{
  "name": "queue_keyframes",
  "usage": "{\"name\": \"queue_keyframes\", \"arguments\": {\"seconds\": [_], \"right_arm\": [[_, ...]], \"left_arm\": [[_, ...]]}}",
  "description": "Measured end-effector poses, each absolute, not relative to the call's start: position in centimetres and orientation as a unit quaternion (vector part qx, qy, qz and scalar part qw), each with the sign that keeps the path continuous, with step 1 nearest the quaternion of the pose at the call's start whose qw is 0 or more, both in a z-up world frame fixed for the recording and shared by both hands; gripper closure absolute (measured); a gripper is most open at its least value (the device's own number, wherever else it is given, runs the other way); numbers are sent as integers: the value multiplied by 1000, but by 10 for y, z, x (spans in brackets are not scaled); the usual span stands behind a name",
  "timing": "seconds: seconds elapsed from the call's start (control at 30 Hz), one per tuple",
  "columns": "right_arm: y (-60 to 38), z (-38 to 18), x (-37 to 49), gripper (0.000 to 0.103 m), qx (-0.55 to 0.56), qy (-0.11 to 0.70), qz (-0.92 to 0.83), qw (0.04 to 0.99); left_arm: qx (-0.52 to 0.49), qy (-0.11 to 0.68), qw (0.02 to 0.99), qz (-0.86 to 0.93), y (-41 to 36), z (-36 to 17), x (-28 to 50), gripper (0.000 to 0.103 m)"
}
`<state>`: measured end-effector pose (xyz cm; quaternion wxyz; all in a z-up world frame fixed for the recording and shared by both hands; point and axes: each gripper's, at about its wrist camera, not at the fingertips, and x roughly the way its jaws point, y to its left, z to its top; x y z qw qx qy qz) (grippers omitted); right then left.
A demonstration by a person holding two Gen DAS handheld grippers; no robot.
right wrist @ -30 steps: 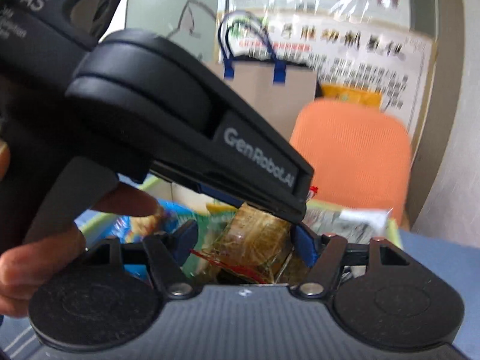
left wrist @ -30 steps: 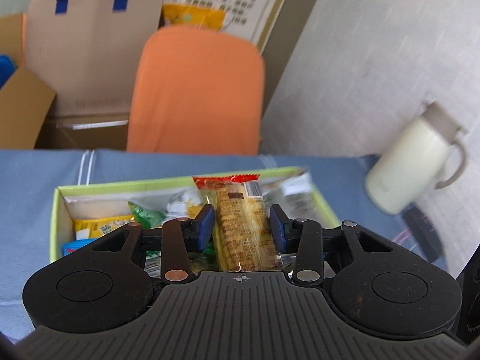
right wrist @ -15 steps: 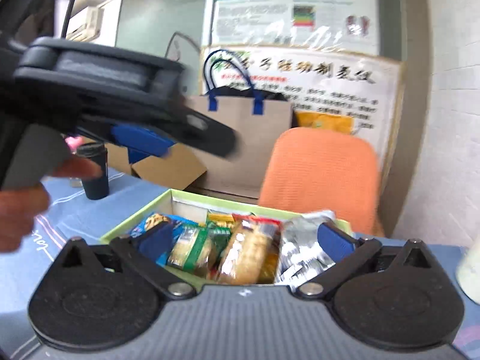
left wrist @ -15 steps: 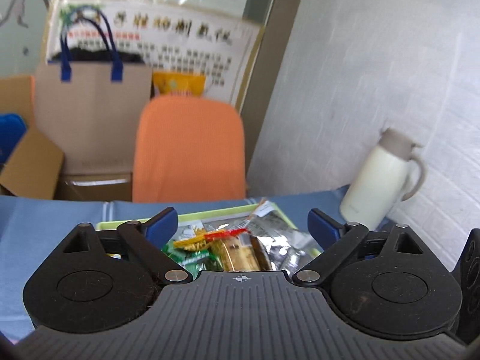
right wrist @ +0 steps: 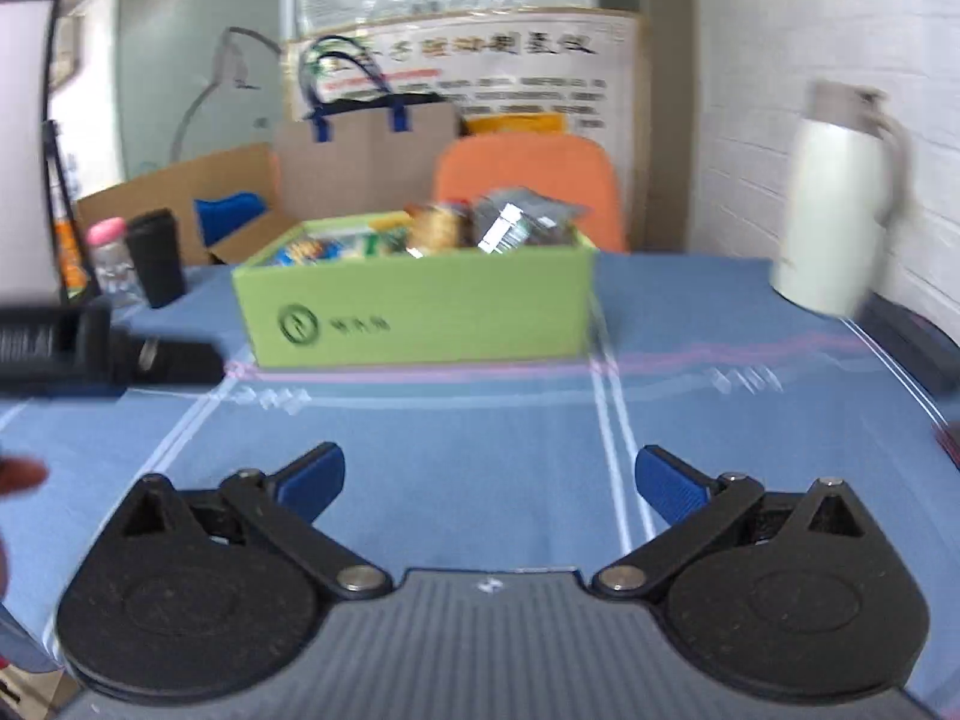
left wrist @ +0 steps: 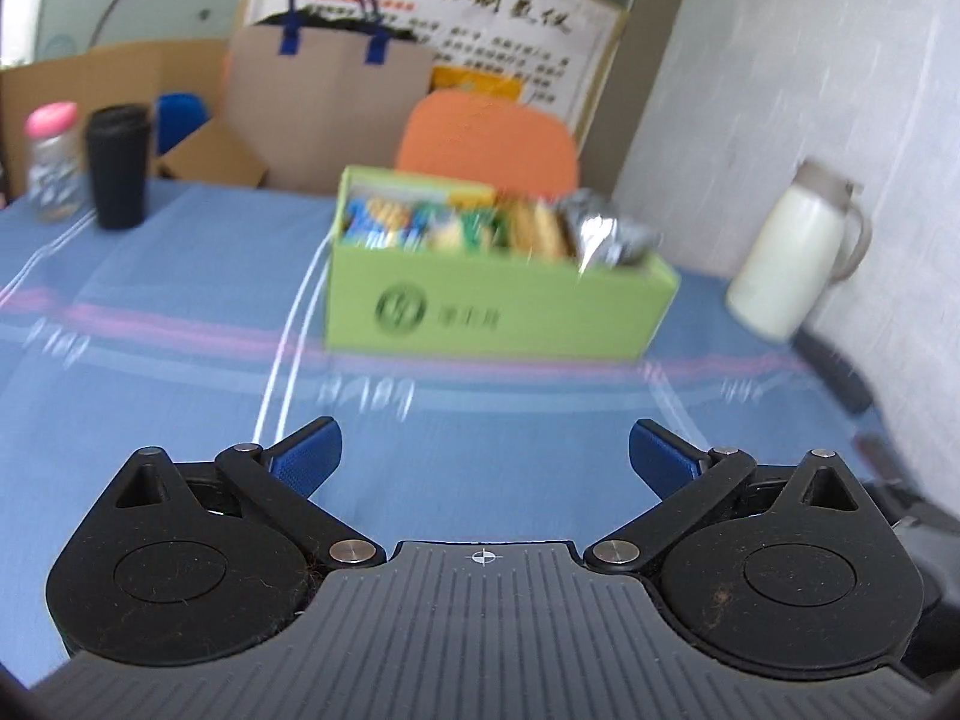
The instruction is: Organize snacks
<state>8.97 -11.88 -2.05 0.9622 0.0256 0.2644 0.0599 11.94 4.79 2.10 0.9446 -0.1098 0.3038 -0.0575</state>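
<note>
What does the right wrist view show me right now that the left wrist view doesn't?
Only the right wrist view shows the left gripper, seen dark and blurred from the side, plus a fingertip at the frame's edge. Only the left wrist view shows its own gripper's blue pads spread wide. Both show the green snack box full of packets, the white jug, the black cup and the orange chair.

An office: wall posters (right wrist: 462, 66), orange chair (left wrist: 486, 138), cardboard boxes (right wrist: 180, 204).
</note>
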Motion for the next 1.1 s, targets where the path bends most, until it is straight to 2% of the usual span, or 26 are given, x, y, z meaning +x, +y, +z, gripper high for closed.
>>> {"name": "queue_keyframes", "arguments": {"seconds": [0.2,0.63,0.8,1.1], "right_arm": [[-123,-24,27,0,41,244,20,969],[-151,-34,-62,0,106,231,-2,967],[-151,-26,-69,0,96,207,-35,973],[-149,-30,-66,0,99,218,-25,970]], "left_arm": [[-79,302,948,-63,29,5,60,17],[-40,266,962,-37,-4,15,-27,13],[-14,257,965,-55,-13,17,-35,13],[-19,262,964,-46,-9,13,-33,14]]}}
